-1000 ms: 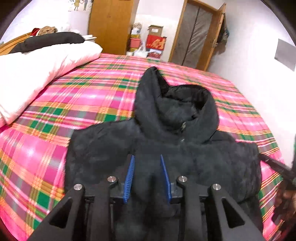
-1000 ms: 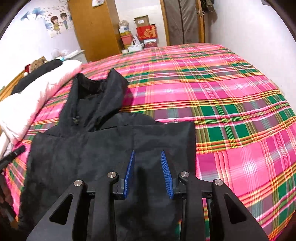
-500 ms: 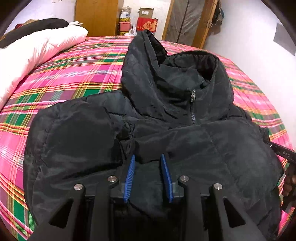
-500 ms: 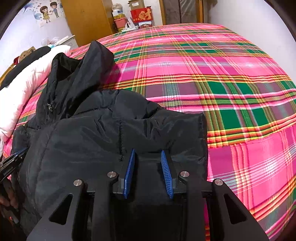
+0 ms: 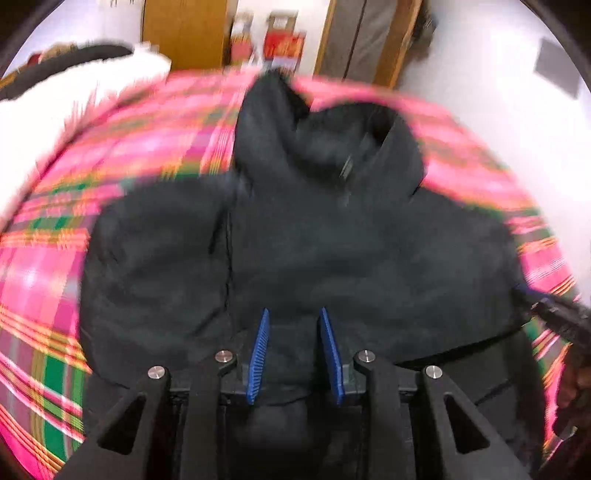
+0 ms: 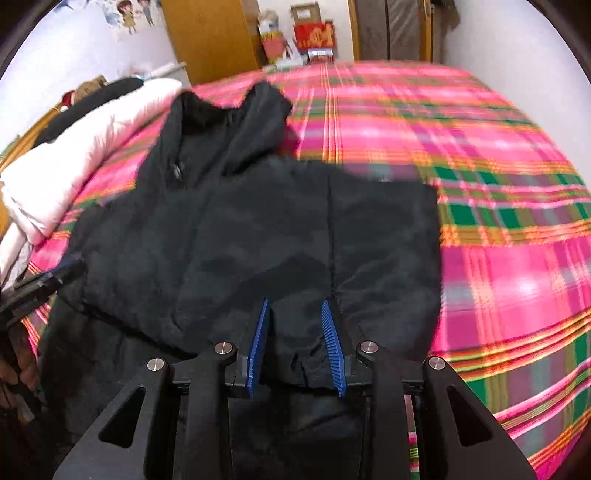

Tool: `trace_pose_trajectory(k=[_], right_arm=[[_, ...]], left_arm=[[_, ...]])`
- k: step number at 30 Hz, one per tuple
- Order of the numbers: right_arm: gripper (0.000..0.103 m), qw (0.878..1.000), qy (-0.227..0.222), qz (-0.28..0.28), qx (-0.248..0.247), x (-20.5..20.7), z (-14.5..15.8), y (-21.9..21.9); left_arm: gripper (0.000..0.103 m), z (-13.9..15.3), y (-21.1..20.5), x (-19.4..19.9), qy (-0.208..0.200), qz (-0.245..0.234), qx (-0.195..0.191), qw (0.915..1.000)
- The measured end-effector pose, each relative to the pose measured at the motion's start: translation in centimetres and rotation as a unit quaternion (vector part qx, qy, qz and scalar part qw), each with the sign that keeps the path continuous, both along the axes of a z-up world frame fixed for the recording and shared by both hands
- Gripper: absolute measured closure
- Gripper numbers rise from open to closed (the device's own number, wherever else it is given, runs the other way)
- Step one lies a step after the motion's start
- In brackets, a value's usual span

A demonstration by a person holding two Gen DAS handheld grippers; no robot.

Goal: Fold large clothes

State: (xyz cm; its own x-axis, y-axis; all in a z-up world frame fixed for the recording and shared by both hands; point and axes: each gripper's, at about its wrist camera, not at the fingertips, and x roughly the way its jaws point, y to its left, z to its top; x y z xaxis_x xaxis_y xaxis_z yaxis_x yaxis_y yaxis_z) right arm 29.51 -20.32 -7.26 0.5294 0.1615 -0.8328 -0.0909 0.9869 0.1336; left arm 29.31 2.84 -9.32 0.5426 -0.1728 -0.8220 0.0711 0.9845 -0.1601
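A black hooded padded jacket [image 5: 332, 240] lies on the pink plaid bed, hood toward the far wall; it also shows in the right wrist view [image 6: 277, 229]. Its lower part is folded up over the chest. My left gripper [image 5: 294, 314] holds a bunch of the jacket's black fabric between its blue pads. My right gripper [image 6: 294, 304] likewise holds black jacket fabric between its pads. The right gripper shows at the right edge of the left wrist view [image 5: 561, 321], and the left one at the left edge of the right wrist view [image 6: 40, 284]. Both views are motion-blurred.
The bed [image 6: 498, 177] has a pink, green and orange plaid cover. A white duvet with a dark garment on top [image 6: 74, 147] lies along the left side. A wooden wardrobe [image 6: 207, 33], boxes [image 6: 314, 33] and a door [image 5: 369, 37] stand at the far wall.
Both grippers have pulled back and risen after moving forward over the jacket, with the fabric still between the pads. The jacket's lower part now lies folded over its chest.
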Motion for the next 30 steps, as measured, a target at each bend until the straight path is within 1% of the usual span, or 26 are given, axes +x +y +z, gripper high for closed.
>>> trace_pose_trajectory(k=[1,3,5,7,11,15,16,17,18,20,23,26,27,28,30], right_arm=[[0.072,1.0,0.004,0.001,0.001,0.2,-0.4,0.0],[0.072,1.0,0.008,0.006,-0.008,0.6,-0.9,0.5],[0.072,1.0,0.007,0.011,-0.02,0.8,-1.3,0.8],[0.072,1.0,0.007,0.009,-0.016,0.8,-1.4,0.7],[0.072,1.0,0.01,0.002,-0.013,0.7,-0.6,0.4],[0.072,1.0,-0.004,0.004,-0.003,-0.1,1.5,0.7],[0.07,1.0,-0.009,0.005,0.001,-0.3,2.2,0.8],[0.065,1.0,-0.014,0.007,0.005,-0.5,2.8,1.0],[0.064,1.0,-0.018,0.009,0.007,-0.6,3.2,1.3],[0.063,0.999,-0.028,0.016,0.01,-0.4,4.3,1.9],[0.063,0.999,-0.034,0.022,0.016,0.6,5.3,2.9],[0.063,0.999,-0.038,0.023,0.025,2.2,5.9,3.5],[0.063,0.998,-0.04,0.025,0.028,2.8,6.1,3.8],[0.063,0.998,-0.042,0.026,0.03,3.5,6.2,4.0],[0.063,0.998,-0.046,0.029,0.029,5.1,6.5,4.5]], left_arm=[[0.071,-0.9,0.2,0.3,0.017,0.004,-0.002,0.9998],[0.071,-1.2,0.7,0.6,0.029,0.012,-0.016,0.9994],[0.071,-1.0,0.5,0.9,0.031,0.009,-0.006,0.9995],[0.071,-1.0,0.3,1.0,0.029,0.008,0.0,0.9996],[0.071,-0.6,0.8,0.7,0.032,0.017,-0.011,0.9993],[0.071,1.3,1.2,-0.2,0.006,0.019,-0.015,0.9997],[0.071,2.0,1.4,-0.4,-0.004,0.02,-0.018,0.9996],[0.071,2.6,1.5,-0.5,-0.014,0.022,-0.022,0.9994],[0.071,3.1,1.7,-0.6,-0.021,0.023,-0.024,0.9992],[0.071,4.1,2.0,-0.6,-0.036,0.026,-0.031,0.9985],[0.071,5.0,2.1,0.0,-0.048,0.025,-0.036,0.9979],[0.07,5.7,2.3,1.1,-0.048,0.026,-0.038,0.9978],[0.069,6.0,2.4,1.4,-0.051,0.027,-0.042,0.9974],[0.064,6.4,2.6,1.9,-0.055,0.028,-0.048,0.997],[0.061,7.0,2.8,3.4,-0.061,0.027,-0.055,0.9963]])
